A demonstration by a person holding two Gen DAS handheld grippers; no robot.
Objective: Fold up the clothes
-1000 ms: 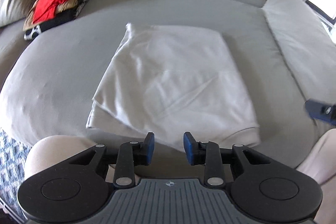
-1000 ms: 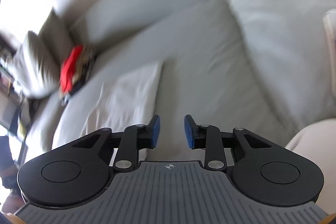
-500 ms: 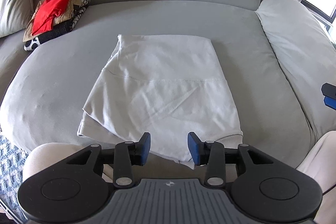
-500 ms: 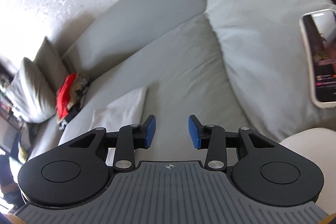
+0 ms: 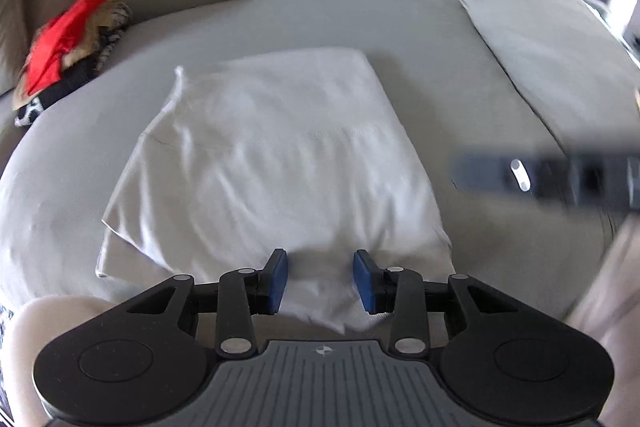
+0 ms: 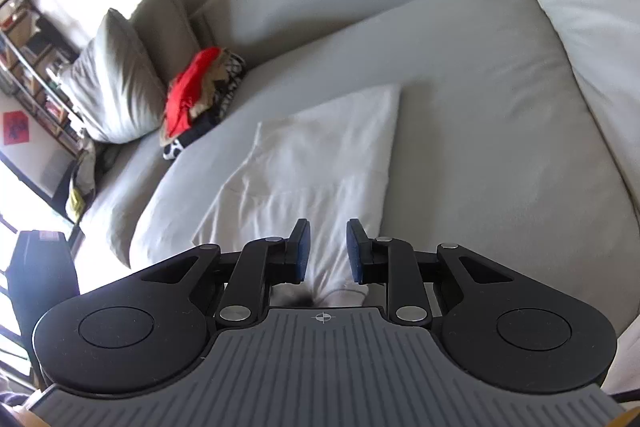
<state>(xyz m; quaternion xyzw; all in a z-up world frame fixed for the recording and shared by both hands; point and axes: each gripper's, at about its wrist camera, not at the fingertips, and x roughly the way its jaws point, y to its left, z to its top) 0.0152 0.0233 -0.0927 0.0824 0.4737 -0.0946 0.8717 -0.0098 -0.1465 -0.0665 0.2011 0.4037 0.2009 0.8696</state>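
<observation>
a folded white garment (image 5: 276, 163) lies flat on the grey sofa seat (image 5: 460, 67), which serves as the landmark. the left gripper (image 5: 320, 281) sits at the garment's near edge, its 2 blue pads spread wide with cloth between them but not pinched. the right gripper (image 6: 327, 253) hangs over the garment's near right corner, jaws parted and holding nothing. a pile of red and patterned clothes (image 6: 200, 99) rests at the seat's far left, beside a grey cushion (image 6: 112, 83).
</observation>
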